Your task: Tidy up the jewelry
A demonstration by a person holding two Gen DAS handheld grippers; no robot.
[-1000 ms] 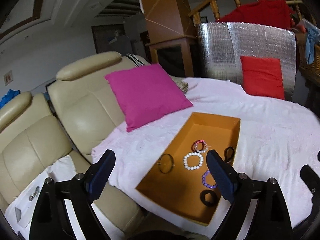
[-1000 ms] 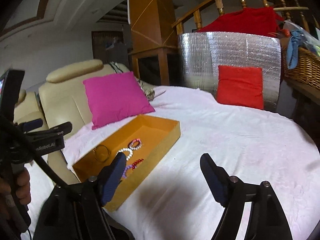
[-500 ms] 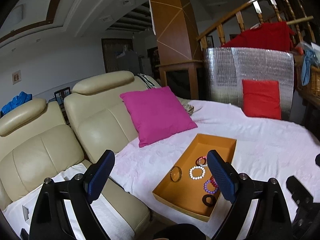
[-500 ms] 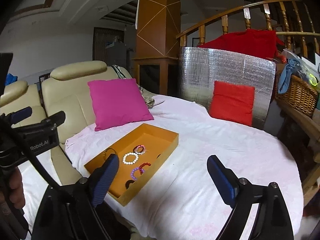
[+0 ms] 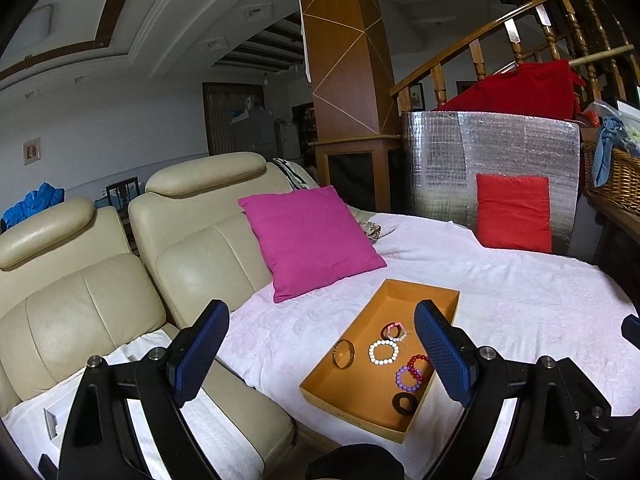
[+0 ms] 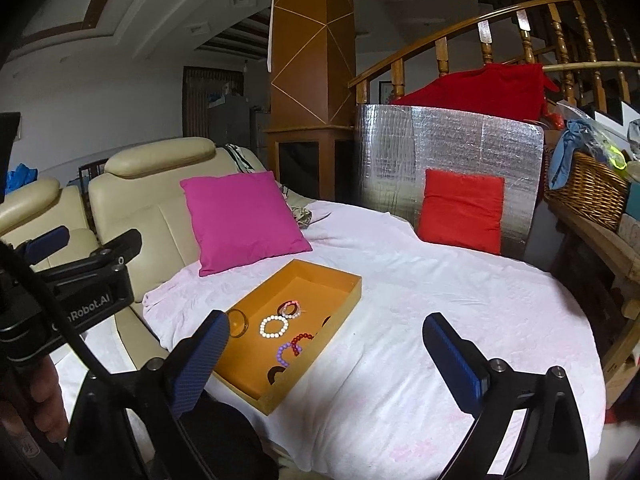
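An orange tray (image 5: pixel 360 410) lies on a round table with a white cloth (image 5: pixel 520 300). In it lie several bracelets: a white bead one (image 5: pixel 384 352), a purple bead one (image 5: pixel 406 378), a red bead one (image 5: pixel 418 362), a pink and dark pair (image 5: pixel 394 331), a clear bangle (image 5: pixel 344 354) and a black ring (image 5: pixel 405 403). The tray also shows in the right wrist view (image 6: pixel 344 280). My left gripper (image 5: pixel 322 352) is open and empty, held back above the tray's near end. My right gripper (image 6: pixel 326 354) is open and empty, to the right of the tray.
A cream leather sofa (image 5: pixel 192 252) stands left of the table with a pink cushion (image 5: pixel 312 240) leaning on it. A red cushion (image 5: pixel 514 212) and a silver foil panel (image 5: pixel 440 160) stand at the back. A wicker basket (image 6: pixel 588 188) sits at right.
Both grippers have pulled back and up from the table, so the tray and bracelets look smaller and farther. Both stay open and empty.
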